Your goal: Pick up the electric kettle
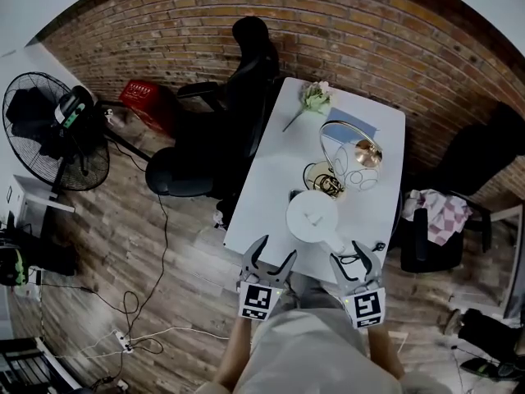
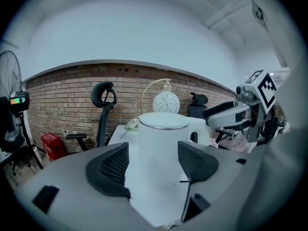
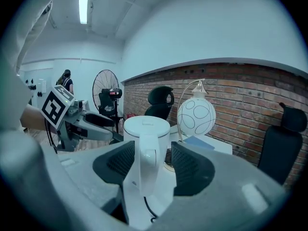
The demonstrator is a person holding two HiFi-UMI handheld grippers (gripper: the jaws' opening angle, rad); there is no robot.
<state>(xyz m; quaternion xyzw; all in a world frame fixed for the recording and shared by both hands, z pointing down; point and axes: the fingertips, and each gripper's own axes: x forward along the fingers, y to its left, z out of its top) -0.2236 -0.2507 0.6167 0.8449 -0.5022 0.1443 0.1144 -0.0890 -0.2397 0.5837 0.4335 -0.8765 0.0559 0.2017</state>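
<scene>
A white electric kettle (image 1: 312, 216) with a flat lid stands on the white table (image 1: 271, 162) near its front edge, its handle (image 3: 147, 162) turned toward my right side. My left gripper (image 1: 273, 251) is just short of the table's front edge, left of the kettle. It is open, and in the left gripper view the kettle body (image 2: 161, 148) shows beyond the gap, untouched. My right gripper (image 1: 351, 257) is open close to the handle. In the right gripper view the handle stands in line between the pads (image 3: 118, 162), with a gap on either side.
Behind the kettle are a round base with a coiled cord (image 1: 324, 179), a globe lamp in a hoop (image 1: 365, 158), a blue sheet (image 1: 357, 121) and a flower (image 1: 314, 97). A black office chair (image 1: 213, 138) stands left of the table, a chair with cloth (image 1: 439, 216) right. A fan (image 1: 53, 130) is at far left.
</scene>
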